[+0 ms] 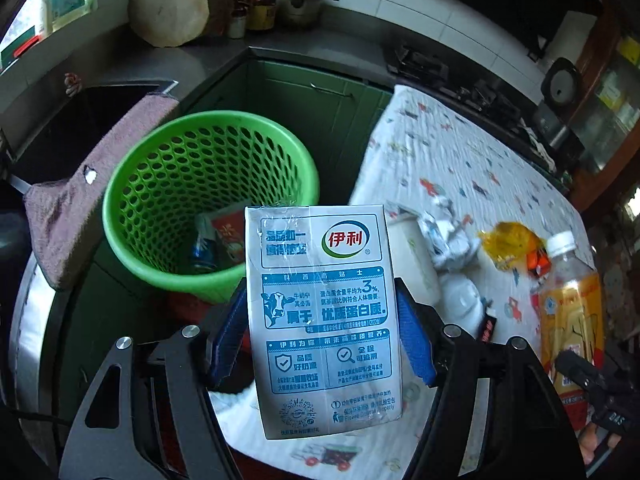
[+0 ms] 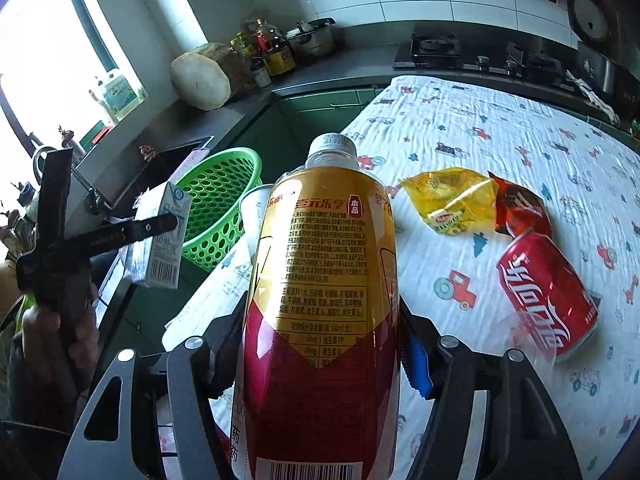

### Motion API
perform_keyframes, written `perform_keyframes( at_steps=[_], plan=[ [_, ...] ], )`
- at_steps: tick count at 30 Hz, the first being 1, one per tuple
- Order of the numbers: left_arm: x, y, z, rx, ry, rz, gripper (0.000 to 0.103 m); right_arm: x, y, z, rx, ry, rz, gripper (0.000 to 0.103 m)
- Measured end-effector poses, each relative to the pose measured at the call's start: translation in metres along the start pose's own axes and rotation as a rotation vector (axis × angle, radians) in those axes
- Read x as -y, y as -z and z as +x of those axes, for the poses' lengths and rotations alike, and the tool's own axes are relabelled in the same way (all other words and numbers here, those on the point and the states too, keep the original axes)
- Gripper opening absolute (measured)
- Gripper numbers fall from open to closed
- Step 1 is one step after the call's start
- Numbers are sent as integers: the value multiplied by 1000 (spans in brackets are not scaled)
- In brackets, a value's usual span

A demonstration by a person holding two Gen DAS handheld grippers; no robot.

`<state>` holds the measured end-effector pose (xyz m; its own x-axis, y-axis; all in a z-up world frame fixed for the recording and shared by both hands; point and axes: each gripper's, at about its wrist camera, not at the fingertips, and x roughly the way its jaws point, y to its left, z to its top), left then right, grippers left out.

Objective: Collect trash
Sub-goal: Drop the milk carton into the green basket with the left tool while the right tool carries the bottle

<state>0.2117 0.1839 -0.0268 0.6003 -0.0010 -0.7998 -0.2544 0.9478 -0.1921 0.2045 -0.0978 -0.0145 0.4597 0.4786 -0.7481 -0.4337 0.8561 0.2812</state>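
My left gripper [image 1: 322,320] is shut on a white-and-blue milk carton [image 1: 320,316] and holds it upright in the air, just this side of the green mesh trash basket [image 1: 208,192]. The basket holds a can and a red packet. My right gripper [image 2: 322,344] is shut on a yellow-and-red drink bottle [image 2: 320,304] with a white cap, held upright above the table's left edge. In the right wrist view the left gripper and its carton [image 2: 160,236] hang beside the basket [image 2: 216,204].
On the table with the patterned white cloth [image 2: 500,136] lie a yellow wrapper [image 2: 452,200], a red wrapper [image 2: 520,208], a red cola can [image 2: 548,292], a white cup [image 1: 412,256] and crumpled paper [image 1: 448,232]. A sink [image 1: 72,128] with a towel is left of the basket.
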Motion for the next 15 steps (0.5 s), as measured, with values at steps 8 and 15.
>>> perform_keyframes(
  at_steps=[8, 15],
  plan=[
    [-70, -78, 45, 26, -110, -72, 68, -35, -31, 20, -1, -26, -67, 64],
    [-108, -94, 97, -42, -115, -162, 69, -59, -57, 39, -6, -38, -102, 64]
  ],
)
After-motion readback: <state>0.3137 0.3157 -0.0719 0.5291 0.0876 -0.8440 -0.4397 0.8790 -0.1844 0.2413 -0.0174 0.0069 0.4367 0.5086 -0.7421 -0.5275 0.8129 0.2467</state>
